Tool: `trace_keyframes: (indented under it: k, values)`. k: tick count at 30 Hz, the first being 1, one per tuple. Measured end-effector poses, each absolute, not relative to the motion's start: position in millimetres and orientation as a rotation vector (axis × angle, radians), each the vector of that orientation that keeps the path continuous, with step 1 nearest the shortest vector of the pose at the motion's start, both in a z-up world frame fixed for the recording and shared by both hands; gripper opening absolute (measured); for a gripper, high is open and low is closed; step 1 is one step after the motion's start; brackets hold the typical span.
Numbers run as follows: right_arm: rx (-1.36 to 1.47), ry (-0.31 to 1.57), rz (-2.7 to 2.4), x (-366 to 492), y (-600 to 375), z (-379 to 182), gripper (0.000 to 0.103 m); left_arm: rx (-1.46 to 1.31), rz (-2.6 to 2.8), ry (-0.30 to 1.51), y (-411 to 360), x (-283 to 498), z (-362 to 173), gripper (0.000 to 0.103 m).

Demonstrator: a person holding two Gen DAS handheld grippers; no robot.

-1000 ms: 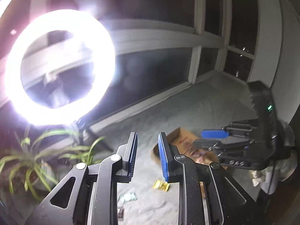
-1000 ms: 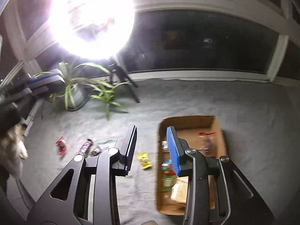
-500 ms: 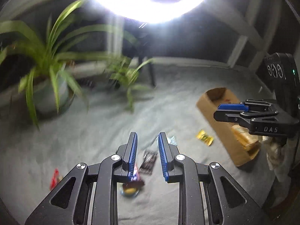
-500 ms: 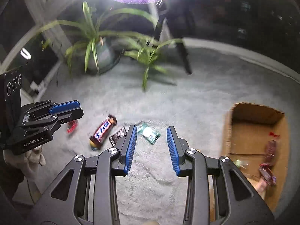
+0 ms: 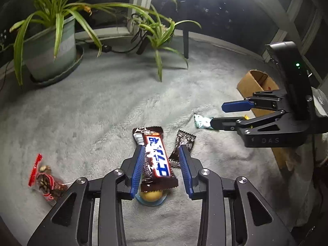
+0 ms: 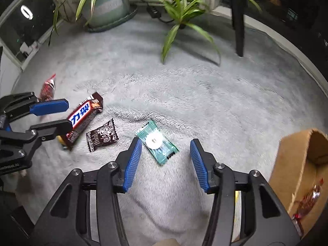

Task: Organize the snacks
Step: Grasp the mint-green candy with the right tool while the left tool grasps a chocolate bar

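My left gripper point(image 5: 161, 153) is open, its fingers on either side of a brown chocolate bar point(image 5: 156, 160) with a red, white and blue label that lies on the grey carpet. A small dark wrapper point(image 5: 184, 141) lies just right of it and a yellow round sweet point(image 5: 150, 195) lies under the bar's near end. My right gripper point(image 6: 165, 151) is open wide over a green wrapped snack point(image 6: 156, 143). The chocolate bar point(image 6: 84, 116) and dark wrapper point(image 6: 102, 135) show left of it. The cardboard box point(image 6: 295, 168) stands at the right with snacks inside.
A red-trimmed clear snack bag point(image 5: 46, 182) lies at the left. A large potted plant point(image 5: 51, 47) and a smaller plant point(image 5: 160, 34) stand at the back by the window. A black stand leg point(image 6: 238, 20) rises at the back right.
Both grippers have swung down from the ring light and window to the carpet. The left one has opened around the chocolate bar, and the right one has opened wider over the green snack.
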State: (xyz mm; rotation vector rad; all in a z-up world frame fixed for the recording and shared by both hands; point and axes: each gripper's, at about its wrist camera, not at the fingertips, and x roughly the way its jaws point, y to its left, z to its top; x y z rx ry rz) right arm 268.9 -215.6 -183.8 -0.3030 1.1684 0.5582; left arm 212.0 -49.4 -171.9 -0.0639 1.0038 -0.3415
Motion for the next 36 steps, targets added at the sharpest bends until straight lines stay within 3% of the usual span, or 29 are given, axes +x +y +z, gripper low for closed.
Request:
trace_keyframes:
  k: [12,21,25,36]
  values:
    - [-0.357,1.185,0.618,274,-201,-191,0.051,-0.089,-0.338,1.042,-48,215,-187,0.033]
    - [-0.427,1.173,0.605,263,-192,-194,0.028,-0.063,-0.321,1.059,-52,220,-193,0.033]
    - [-0.452,1.162,0.587,261,-189,-193,0.025,-0.045,-0.311,1.055,-54,221,-195,0.028]
    - [-0.319,1.131,0.548,257,-209,-175,0.024,-0.092,-0.302,1.042,-44,216,-192,0.028]
